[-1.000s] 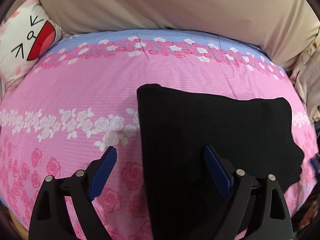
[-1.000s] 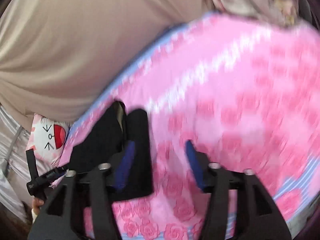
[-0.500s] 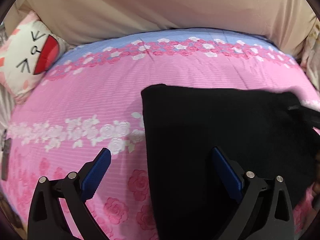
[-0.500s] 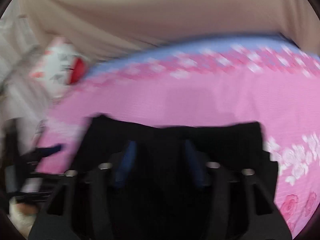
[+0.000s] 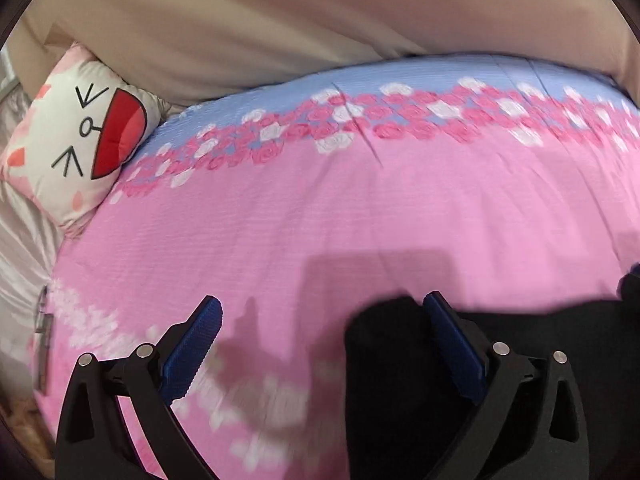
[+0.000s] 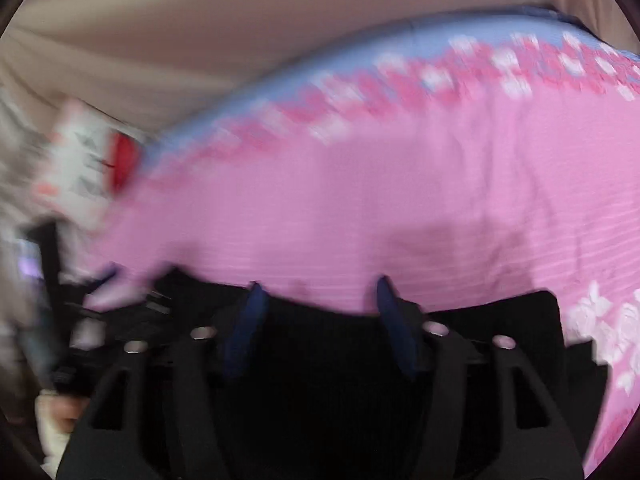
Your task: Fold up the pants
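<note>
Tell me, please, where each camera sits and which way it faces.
Left wrist: on the left gripper, angled down over the pink bedsheet; open jaws straddle the black pants' corner.
Right wrist: on the right gripper, angled down; jaws apart above the pants.
Shared: pants, bedsheet, cat-face pillow, beige headboard.

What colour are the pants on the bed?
Black pants; clearest in the left wrist view.

I am working in a home bedroom: a bed under a pink rose-print bedsheet [image 5: 304, 216], a cartoon-face pillow [image 5: 76, 144] at its far left, a beige padded headboard [image 5: 320, 20] along the far side.
</note>
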A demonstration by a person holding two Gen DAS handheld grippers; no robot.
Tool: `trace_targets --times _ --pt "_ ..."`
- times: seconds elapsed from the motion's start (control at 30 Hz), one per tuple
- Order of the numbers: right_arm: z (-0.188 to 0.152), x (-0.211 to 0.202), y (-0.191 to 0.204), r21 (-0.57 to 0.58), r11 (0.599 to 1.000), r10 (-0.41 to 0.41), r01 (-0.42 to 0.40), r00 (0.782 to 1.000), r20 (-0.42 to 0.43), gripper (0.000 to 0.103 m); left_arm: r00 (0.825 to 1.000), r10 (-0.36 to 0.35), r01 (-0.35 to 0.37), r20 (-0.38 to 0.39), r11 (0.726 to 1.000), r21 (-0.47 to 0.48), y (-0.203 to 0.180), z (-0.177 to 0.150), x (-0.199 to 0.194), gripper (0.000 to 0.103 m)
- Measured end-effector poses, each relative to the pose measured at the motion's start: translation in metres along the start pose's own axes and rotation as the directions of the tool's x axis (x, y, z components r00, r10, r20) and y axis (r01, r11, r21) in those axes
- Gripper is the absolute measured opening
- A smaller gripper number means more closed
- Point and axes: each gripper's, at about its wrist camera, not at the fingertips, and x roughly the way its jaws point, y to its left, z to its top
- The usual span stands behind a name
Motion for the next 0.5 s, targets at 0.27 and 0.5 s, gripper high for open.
trace_targets --times 0.27,0.5 --pt "-0.004 0.004 0.004 -0.002 1.000 0.001 -0.001 1.000 0.002 0.062 1.000 -0.010 0.010 0.004 1.000 -0.011 0.004 0.001 0.008 0.098" --pt "-0.004 -0.073 -0.002 0.017 0.998 0.059 -0.063 0.982 0.182 0.059 1.000 -0.005 0.005 -0.006 1.000 -0.010 0.006 0.003 0.006 0.098"
